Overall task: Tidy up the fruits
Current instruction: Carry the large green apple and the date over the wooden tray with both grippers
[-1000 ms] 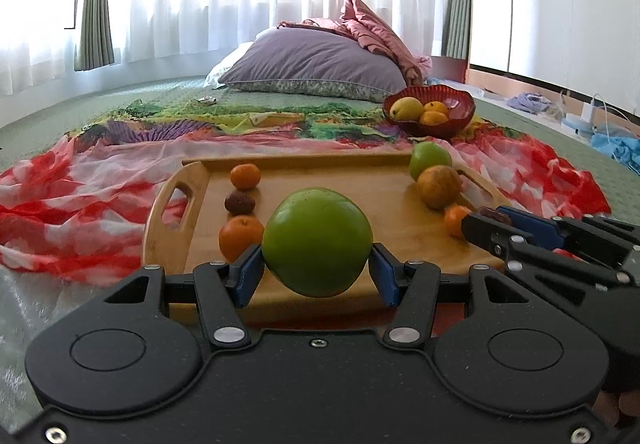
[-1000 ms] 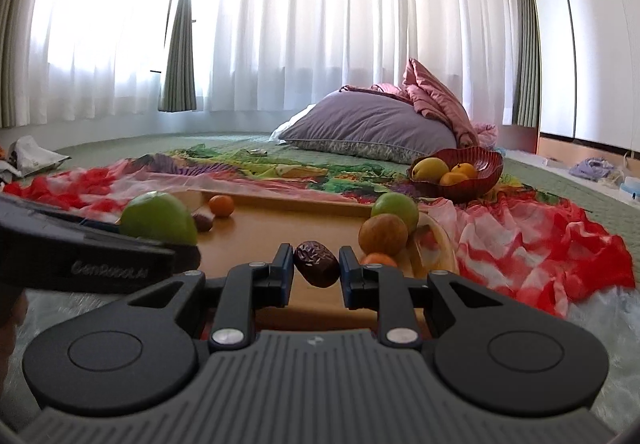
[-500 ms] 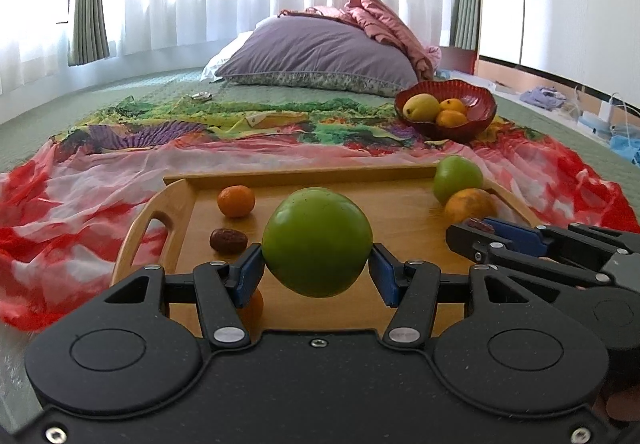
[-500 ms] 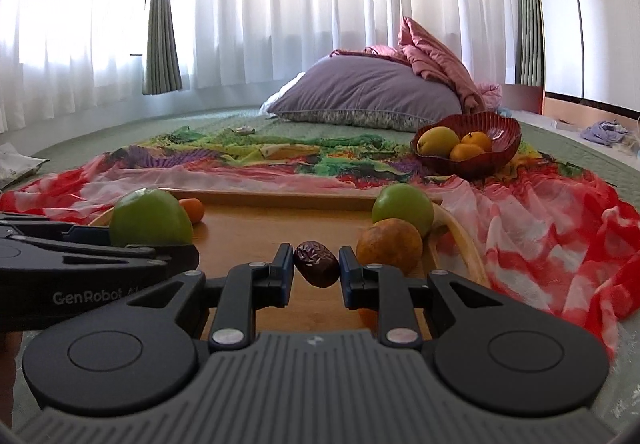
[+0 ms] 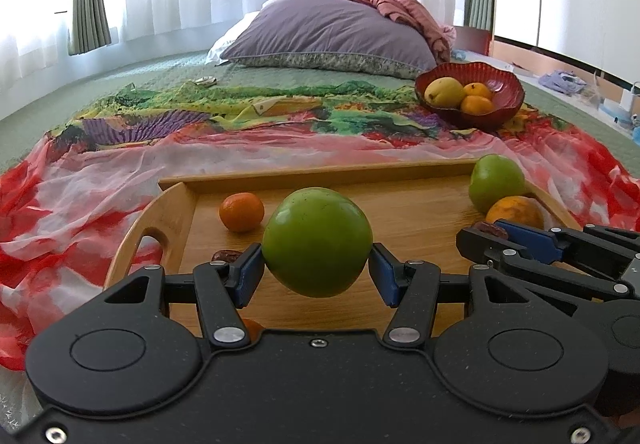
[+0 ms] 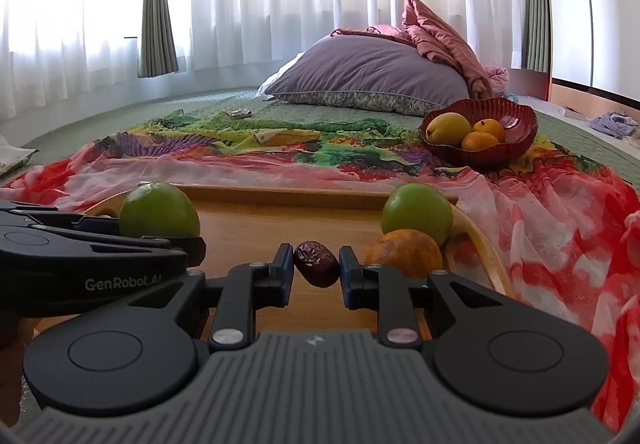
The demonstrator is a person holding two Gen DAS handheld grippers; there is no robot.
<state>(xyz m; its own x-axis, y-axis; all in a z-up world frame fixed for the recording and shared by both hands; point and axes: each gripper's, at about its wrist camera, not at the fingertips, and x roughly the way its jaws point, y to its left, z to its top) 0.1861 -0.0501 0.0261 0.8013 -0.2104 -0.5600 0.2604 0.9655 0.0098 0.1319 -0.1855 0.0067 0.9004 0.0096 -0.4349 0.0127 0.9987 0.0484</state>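
My left gripper [image 5: 317, 270] is shut on a big green apple [image 5: 316, 240] and holds it above the wooden tray [image 5: 420, 220]. My right gripper [image 6: 316, 270] is shut on a dark brown date [image 6: 316, 263], also over the tray; it shows at the right of the left wrist view [image 5: 490, 232]. On the tray lie a small orange [image 5: 241, 212], a second date [image 5: 226, 256], a second green apple [image 6: 416, 213] and a yellow-orange citrus [image 6: 404, 252]. A red bowl [image 6: 516, 132] beyond the tray holds a yellow pear-like fruit [image 6: 448, 129] and two oranges [image 6: 480, 142].
The tray rests on a red, white and green patterned cloth [image 5: 100, 180] spread over a green mat. A purple pillow [image 6: 372, 72] with a pink blanket lies at the back. White curtains hang behind. Clutter lies at the far right [image 5: 568, 80].
Both grippers have moved forward over the tray with their fruit still held. The tray fruits and the red bowl appear closer; one orange has slid under the left gripper.
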